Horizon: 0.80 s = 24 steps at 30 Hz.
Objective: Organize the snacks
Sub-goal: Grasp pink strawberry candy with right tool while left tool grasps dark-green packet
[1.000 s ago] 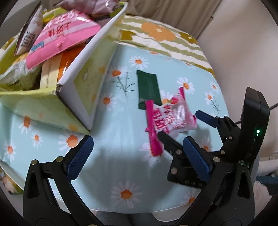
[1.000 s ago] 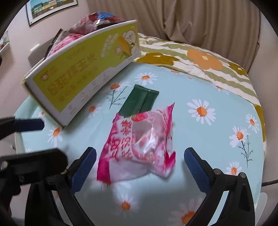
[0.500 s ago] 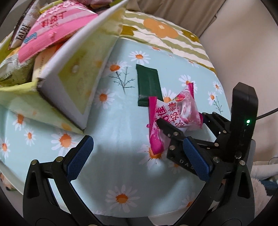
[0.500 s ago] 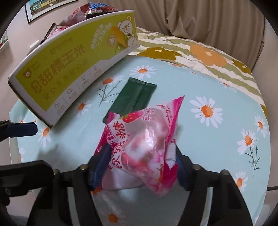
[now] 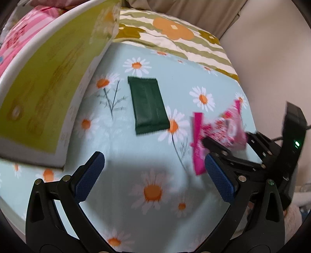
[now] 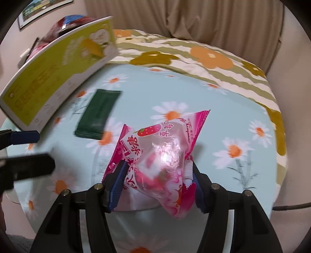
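My right gripper [image 6: 158, 183] is shut on a pink strawberry candy bag [image 6: 161, 155] and holds it above the daisy tablecloth. The same bag [image 5: 219, 134] shows at the right of the left wrist view, in the right gripper [image 5: 227, 142]. My left gripper [image 5: 155, 175] is open and empty, low over the table's near edge. A dark green snack packet [image 5: 148, 106] lies flat on the cloth, also in the right wrist view [image 6: 99, 113]. A yellow-green cardboard box [image 5: 50, 81] with snacks in it stands at the left, also in the right wrist view [image 6: 58, 70].
The round table has a light blue daisy cloth [image 5: 155, 194]. Behind it lies a striped green and orange flowered cover [image 6: 194, 50] and a beige curtain [image 6: 194, 17]. A pink snack bag [image 5: 17, 44] lies in the box. A cable [image 6: 291, 207] runs at the right.
My right gripper has shut on the pink candy bag and lifted it off the cloth. My left gripper has moved lower and nearer the box's side.
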Each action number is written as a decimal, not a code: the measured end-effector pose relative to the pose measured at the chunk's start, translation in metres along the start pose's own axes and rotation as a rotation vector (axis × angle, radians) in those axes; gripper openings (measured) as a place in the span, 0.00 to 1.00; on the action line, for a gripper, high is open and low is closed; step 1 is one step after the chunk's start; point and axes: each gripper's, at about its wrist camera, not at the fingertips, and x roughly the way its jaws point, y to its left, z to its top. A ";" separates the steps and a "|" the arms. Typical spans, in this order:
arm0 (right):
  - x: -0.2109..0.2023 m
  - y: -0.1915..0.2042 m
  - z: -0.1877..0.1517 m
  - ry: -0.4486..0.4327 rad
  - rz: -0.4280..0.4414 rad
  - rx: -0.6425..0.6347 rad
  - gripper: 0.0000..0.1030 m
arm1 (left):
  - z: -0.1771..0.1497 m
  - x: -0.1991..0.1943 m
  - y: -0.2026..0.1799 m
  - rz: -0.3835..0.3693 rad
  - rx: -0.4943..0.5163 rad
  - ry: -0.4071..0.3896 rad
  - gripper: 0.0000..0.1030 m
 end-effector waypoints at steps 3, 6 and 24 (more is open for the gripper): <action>0.000 -0.011 0.001 0.002 -0.005 0.025 0.55 | 0.017 0.015 -0.007 0.039 -0.006 -0.005 0.98; 0.001 -0.013 0.002 0.001 0.002 0.032 0.55 | 0.036 0.033 -0.015 0.103 0.017 -0.021 0.91; 0.005 -0.013 0.006 -0.009 0.012 0.064 0.55 | 0.062 0.068 -0.025 0.205 0.161 0.019 0.41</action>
